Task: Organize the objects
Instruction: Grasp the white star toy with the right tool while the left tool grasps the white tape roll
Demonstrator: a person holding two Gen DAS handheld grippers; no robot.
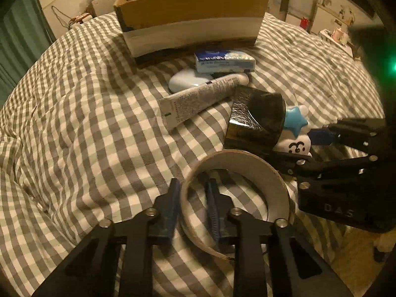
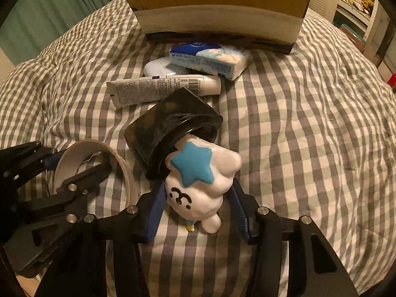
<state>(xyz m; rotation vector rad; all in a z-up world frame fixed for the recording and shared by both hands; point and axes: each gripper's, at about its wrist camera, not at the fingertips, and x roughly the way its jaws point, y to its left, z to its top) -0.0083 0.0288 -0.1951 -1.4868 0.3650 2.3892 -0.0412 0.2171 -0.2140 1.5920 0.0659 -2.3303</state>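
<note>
On the checked bedspread (image 1: 86,113), the left gripper (image 1: 191,205) has its blue fingers (image 1: 170,208) nearly together, pinched on the near wall of a pale tape roll (image 1: 247,165) at the lower centre of the left wrist view, one finger outside the ring and one inside. The right wrist view shows that same roll (image 2: 123,165) only at its lower left edge, with the left gripper (image 2: 66,173) seen from the side. In turn, the right gripper (image 2: 198,212) is clearest in its own view: its fingers (image 2: 154,212) are closed against the two sides of a white plush toy with a blue star (image 2: 200,183) at lower centre, while the left view shows only a slice of that toy (image 1: 295,133) at the right, tucked behind a black tape roll (image 1: 262,118). The black roll (image 2: 158,128) leans tilted against the toy's head. Beyond it, toward the top of both frames, lie a white tube (image 2: 158,87), a white rounded case (image 2: 158,66) and a blue tissue pack (image 2: 210,59), the pack resting partly on the case, all just in front of an open cardboard box (image 2: 222,7). Only the left view shows the box's inner divider (image 1: 193,2).
</note>
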